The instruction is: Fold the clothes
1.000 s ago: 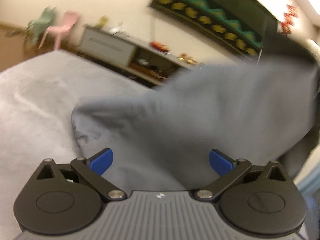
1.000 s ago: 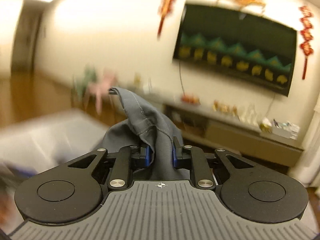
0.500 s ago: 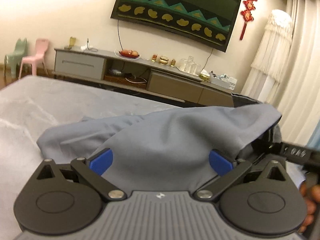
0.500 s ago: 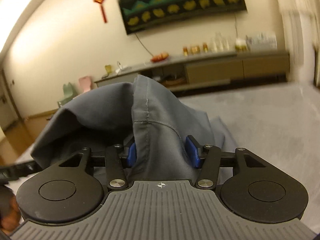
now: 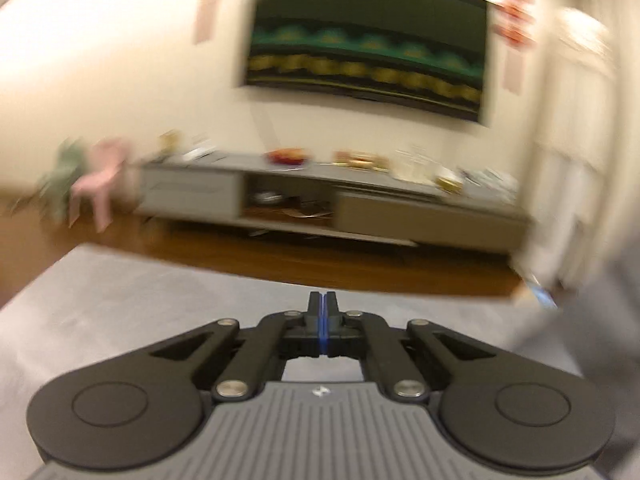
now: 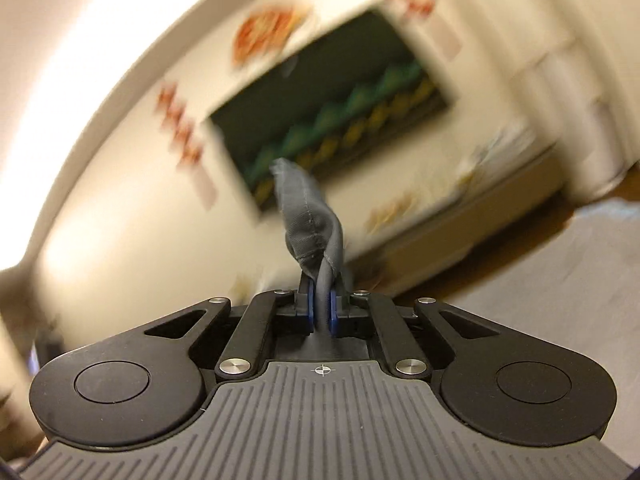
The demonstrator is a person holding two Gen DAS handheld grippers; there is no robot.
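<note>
Grey bedcover below; right gripper pinches grey garment, upright.

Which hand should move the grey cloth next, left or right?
Probably the right. The right gripper is already shut on the grey cloth. The left gripper is shut on nothing above the grey bed cover.

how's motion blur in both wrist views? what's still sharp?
Left wrist: room smeared, TV and chairs soft; left gripper crisp. Right wrist: heavier, tilted smear; only right gripper and pinched cloth sharp. Warm glare on the walls in both.
</note>
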